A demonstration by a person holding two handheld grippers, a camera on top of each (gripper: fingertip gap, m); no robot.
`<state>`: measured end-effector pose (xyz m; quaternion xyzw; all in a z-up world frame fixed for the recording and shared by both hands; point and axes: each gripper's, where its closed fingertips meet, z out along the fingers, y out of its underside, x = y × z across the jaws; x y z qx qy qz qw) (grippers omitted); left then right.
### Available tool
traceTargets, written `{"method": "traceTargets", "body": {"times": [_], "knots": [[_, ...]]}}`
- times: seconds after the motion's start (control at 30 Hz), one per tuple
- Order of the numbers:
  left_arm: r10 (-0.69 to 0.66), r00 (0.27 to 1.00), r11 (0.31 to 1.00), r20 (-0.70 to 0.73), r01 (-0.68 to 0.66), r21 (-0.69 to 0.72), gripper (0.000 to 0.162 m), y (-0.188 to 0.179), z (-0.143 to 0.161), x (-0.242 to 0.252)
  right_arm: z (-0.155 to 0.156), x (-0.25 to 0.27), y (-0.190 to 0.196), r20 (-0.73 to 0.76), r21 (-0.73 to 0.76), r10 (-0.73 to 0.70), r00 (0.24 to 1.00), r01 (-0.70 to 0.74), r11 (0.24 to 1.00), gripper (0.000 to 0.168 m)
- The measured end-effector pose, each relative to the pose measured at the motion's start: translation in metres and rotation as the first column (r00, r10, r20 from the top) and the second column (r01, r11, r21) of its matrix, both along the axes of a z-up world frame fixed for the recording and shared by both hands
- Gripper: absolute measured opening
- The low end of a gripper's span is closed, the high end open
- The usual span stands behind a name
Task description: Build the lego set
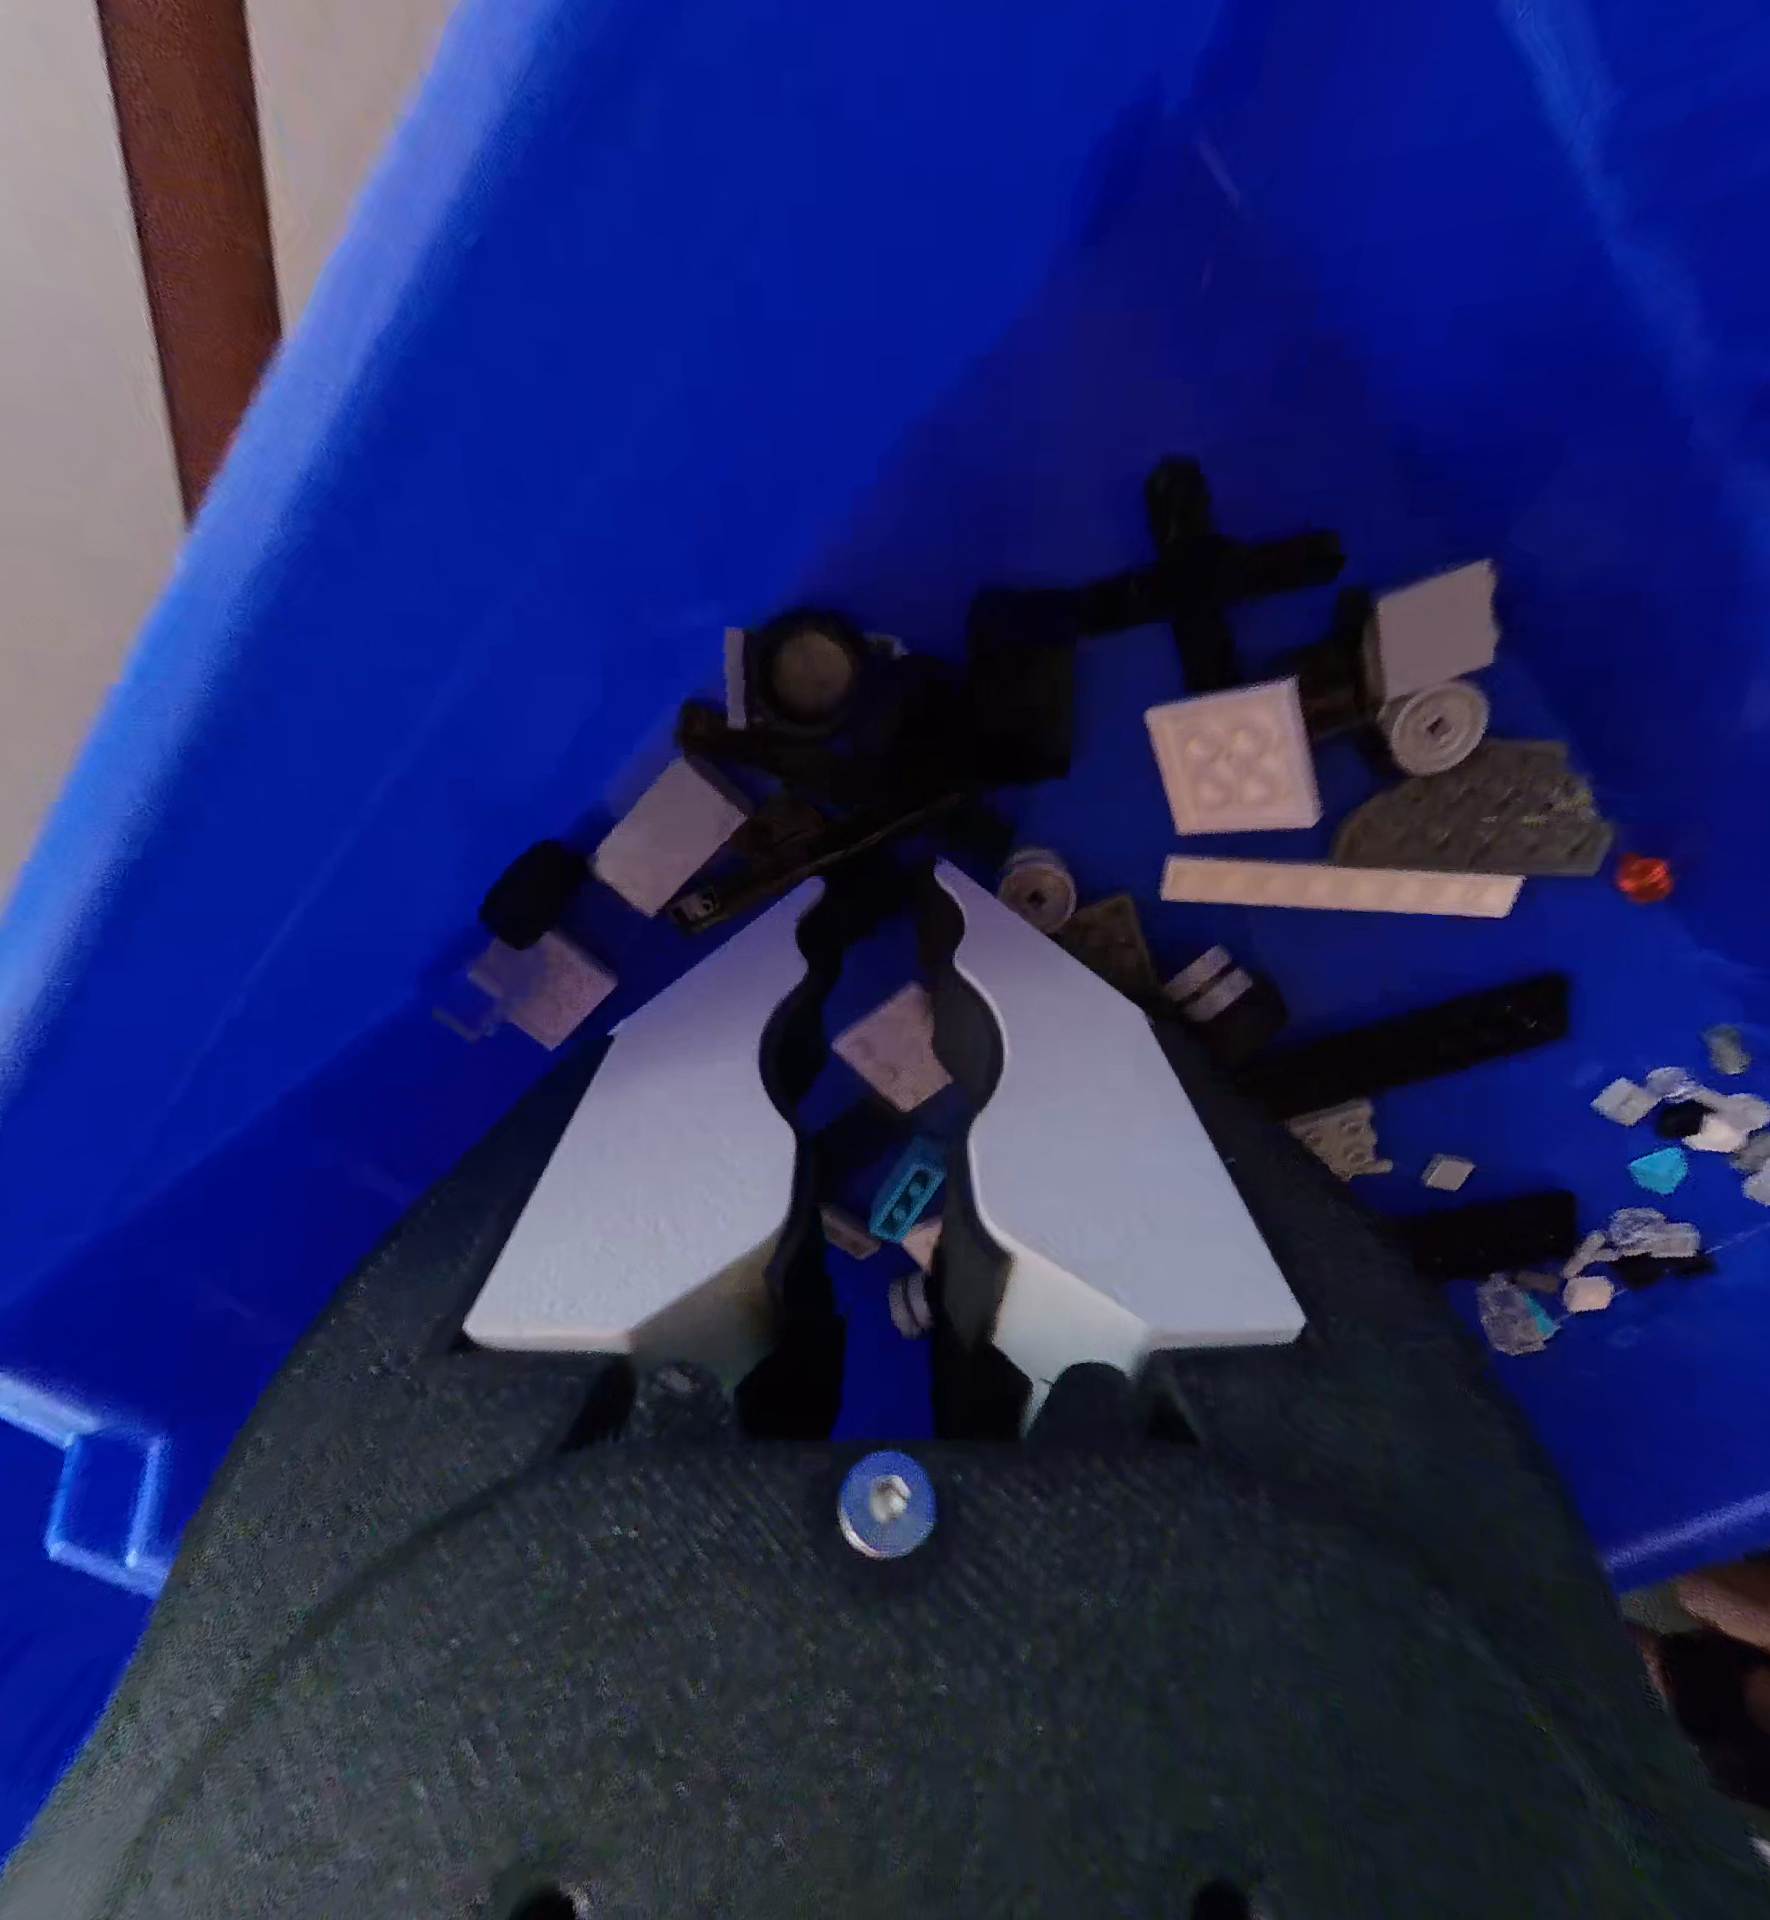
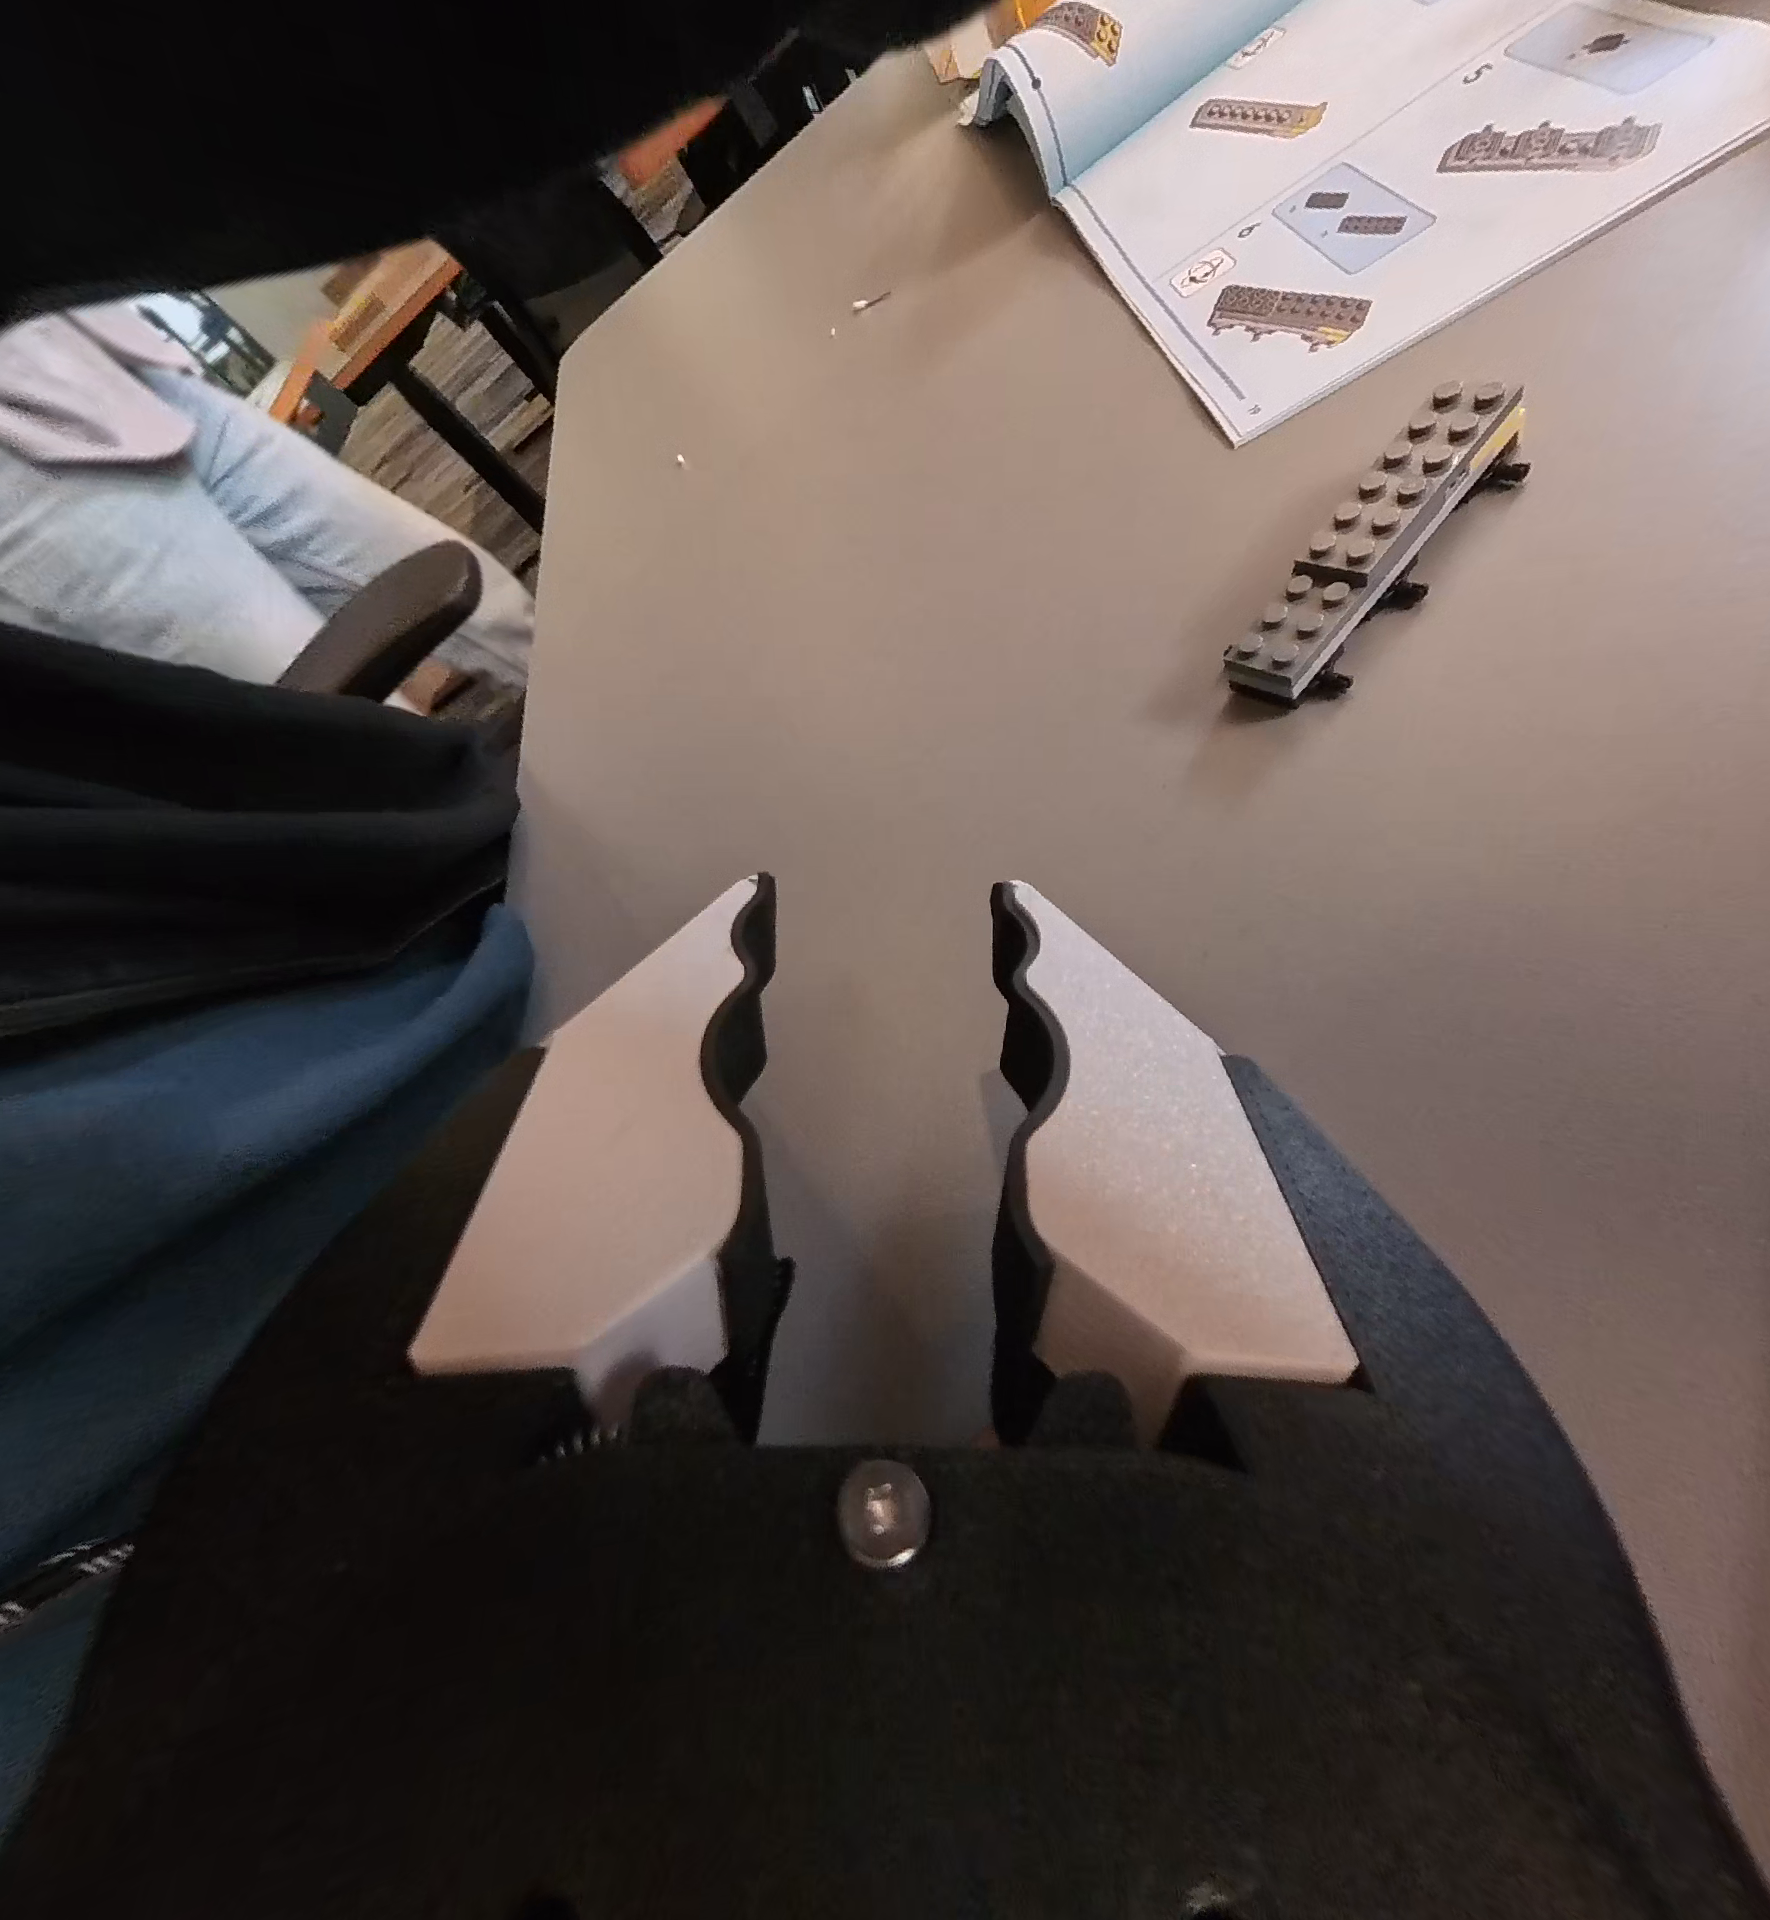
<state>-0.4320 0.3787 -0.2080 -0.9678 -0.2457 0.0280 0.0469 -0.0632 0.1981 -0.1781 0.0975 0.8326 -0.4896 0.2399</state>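
Left hand-held gripper (image 1: 876,894) hung in blue plastic bin (image 1: 652,436), narrowly parted, gripping nothing, loose grey and black lego pieces (image 1: 1234,769) just ahead; right hand-held gripper (image 2: 883,894) wide apart, empty, over grey desk (image 2: 964,623); dark grey studded lego assembly (image 2: 1374,540) well ahead, rightward.

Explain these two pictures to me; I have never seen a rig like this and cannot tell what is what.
No robot is here: a person holds a two-finger gripper in each hand, and each gripper carries a camera looking forward along its fingers.

The left wrist view shows the left gripper reaching into a blue plastic bin of loose Lego pieces: a white square studded plate, a long white strip, black bars and small bits. A gap shows between its white fingers with nothing clamped, though its tips sit close to a dark black cluster of parts.

The right wrist view shows the right gripper, open and empty, over a grey table. On the table lie a long dark grey studded Lego assembly and an open instruction booklet.
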Motion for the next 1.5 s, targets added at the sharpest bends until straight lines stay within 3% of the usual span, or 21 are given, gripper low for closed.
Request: {"method": "traceTargets", "body": {"times": [0.27,0.73,1.03,1.3,1.5], "knots": [[0.107,0.988,0.993,-0.113,-0.1,0.069,0.024,-0.001,0.015,-0.011,0.001,-0.001,0.0,0.004,-0.003,-0.006,1.0,0.006,1.0,0.042],[0.226,0.97,0.971,-0.085,-0.218,0.098,0.02,-0.003,-0.005,-0.016,-0.001,0.0,-0.001,-0.011,0.006,-0.004,1.0,0.004,1.0,0.042],[0.158,0.98,0.986,-0.118,-0.152,0.063,0.017,-0.007,-0.002,-0.007,-0.002,0.0,-0.001,-0.022,0.015,-0.002,1.0,0.002,1.0,0.042],[0.069,0.993,0.998,-0.099,-0.07,-0.003,0.017,-0.03,0.024,0.02,-0.004,0.001,-0.001,-0.028,0.023,0.0,1.0,0.001,1.0,0.042],[0.08,0.988,0.996,-0.134,-0.073,0.053,0.017,-0.043,0.046,0.039,-0.005,0.002,-0.001,-0.039,0.029,0.004,0.999,-0.003,1.0,0.042]]}}
